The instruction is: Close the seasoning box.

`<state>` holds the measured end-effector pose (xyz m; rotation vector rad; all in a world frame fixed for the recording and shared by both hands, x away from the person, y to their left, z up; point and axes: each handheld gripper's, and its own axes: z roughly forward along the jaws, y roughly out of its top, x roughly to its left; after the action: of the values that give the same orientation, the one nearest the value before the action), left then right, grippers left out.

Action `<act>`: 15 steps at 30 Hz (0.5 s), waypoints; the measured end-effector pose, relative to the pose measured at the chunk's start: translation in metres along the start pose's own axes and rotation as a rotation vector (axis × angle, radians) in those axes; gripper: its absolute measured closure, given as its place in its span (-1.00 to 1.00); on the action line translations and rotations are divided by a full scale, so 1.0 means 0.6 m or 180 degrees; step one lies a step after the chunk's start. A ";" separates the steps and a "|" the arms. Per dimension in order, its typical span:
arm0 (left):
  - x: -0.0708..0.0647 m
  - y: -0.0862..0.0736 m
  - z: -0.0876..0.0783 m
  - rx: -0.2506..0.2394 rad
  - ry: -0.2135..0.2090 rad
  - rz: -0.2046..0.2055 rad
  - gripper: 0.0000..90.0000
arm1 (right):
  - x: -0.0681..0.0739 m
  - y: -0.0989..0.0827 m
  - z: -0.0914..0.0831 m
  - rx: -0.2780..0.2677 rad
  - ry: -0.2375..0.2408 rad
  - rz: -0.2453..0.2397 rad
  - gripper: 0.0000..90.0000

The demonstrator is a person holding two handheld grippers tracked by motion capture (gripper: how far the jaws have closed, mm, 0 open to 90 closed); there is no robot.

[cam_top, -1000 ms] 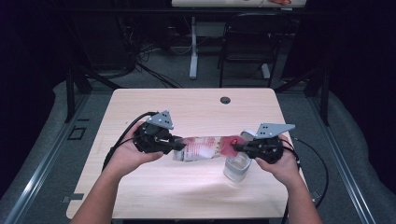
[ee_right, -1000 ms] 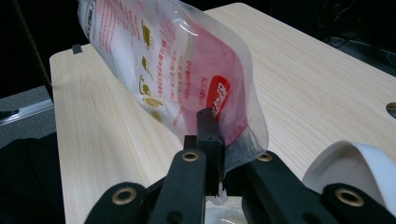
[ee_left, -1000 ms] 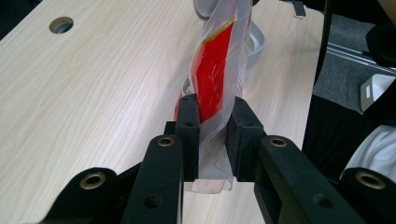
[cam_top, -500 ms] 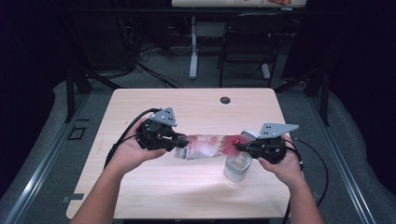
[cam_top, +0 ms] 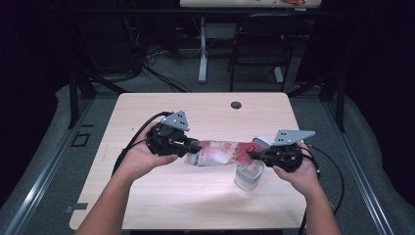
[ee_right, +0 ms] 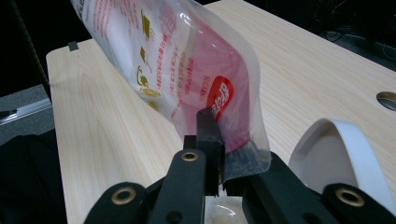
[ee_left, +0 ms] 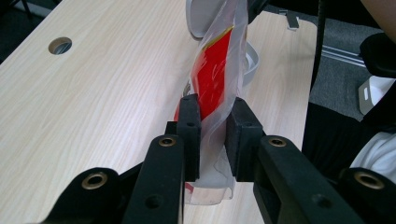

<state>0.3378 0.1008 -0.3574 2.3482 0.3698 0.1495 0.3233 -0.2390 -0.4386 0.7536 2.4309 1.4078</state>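
Observation:
A clear plastic pouch [cam_top: 220, 152] with red and white print hangs level above the table, stretched between the two grippers. My left gripper [cam_top: 194, 146] is shut on its left edge; in the left gripper view the jaws pinch the clear film [ee_left: 215, 70], and the gripper [ee_left: 212, 135] points along the pouch. My right gripper [cam_top: 252, 155] is shut on the red end, where the pouch [ee_right: 187, 60] runs off to the upper left of the gripper [ee_right: 219, 140]. A clear glass container [cam_top: 248, 176] stands on the table under the pouch's right end.
A white lid [cam_top: 262, 142] lies on the table just behind the container, and it is also in both gripper views as the lid [ee_right: 336, 149] and the lid [ee_left: 252, 65]. A cable hole [cam_top: 236, 105] is near the far table edge. Cables trail off both grippers. A chair stands beyond the table.
Both grippers and the pouch between them have drifted slightly to the right. Both grips are unchanged.

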 end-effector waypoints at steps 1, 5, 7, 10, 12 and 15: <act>0.000 0.000 0.000 -0.0006 -0.0001 0.0000 0.72 | 0.000 0.000 0.000 0.0004 0.0009 -0.0002 0.96; 0.000 0.001 0.000 -0.0015 -0.0005 -0.0001 0.72 | -0.002 -0.002 0.000 0.0000 0.0019 0.0003 0.96; -0.001 0.002 0.001 -0.0016 -0.0004 -0.0004 0.72 | -0.003 -0.002 -0.001 0.0005 0.0013 0.0004 0.96; 0.000 0.002 0.001 -0.0013 -0.0004 -0.0003 0.72 | -0.003 -0.002 0.000 0.0005 0.0002 0.0002 0.96; 0.001 0.002 0.001 -0.0012 -0.0008 -0.0006 0.72 | -0.003 -0.002 0.000 -0.0005 0.0011 0.0010 0.96; 0.001 0.002 0.001 -0.0017 -0.0012 -0.0007 0.72 | -0.003 -0.002 0.000 -0.0003 0.0011 0.0009 0.96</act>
<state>0.3386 0.0997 -0.3572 2.3424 0.3696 0.1450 0.3247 -0.2405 -0.4399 0.7553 2.4326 1.4125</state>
